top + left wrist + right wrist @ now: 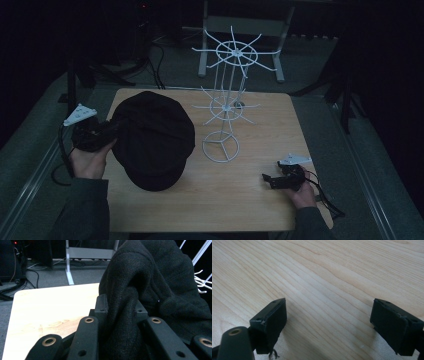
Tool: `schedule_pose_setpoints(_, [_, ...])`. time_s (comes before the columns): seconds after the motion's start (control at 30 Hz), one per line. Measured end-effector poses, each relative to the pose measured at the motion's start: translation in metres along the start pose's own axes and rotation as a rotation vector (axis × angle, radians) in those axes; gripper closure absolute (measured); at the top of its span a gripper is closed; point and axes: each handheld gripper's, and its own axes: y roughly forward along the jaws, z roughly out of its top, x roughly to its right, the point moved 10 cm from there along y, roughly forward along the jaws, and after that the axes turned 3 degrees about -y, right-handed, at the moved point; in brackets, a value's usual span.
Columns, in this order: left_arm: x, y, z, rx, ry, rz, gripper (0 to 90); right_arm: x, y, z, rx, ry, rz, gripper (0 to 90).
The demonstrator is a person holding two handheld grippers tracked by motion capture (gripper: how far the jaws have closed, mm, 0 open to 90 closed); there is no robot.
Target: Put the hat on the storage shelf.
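My left gripper (120,312) pinches a fold at the rim of the black cap (152,137), which lies on the table (260,200) left of the white wire rack (227,95). My right gripper (332,322) rests wide open, empty. Next, I judge: lift the cap onto a rack arm.

Legible text, labels, brands, numbers, signs: none. The black cap (152,140), the white wire rack (227,107), the wooden table (240,200) and both grippers carry no readable marking.
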Motion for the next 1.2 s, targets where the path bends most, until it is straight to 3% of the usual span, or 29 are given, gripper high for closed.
schedule_pose_setpoints(0.37, [0.004, -0.002, 0.010, 0.018, -0.008, -0.039, 74.5, 0.000, 0.000, 0.000, 0.001, 0.002, 0.001, 13.7])
schedule_pose_setpoints(1.2, [0.021, -0.010, 0.041, 0.063, 0.016, -0.132, 74.4, 0.000, 0.000, 0.000, 0.002, -0.001, -0.001, 13.7])
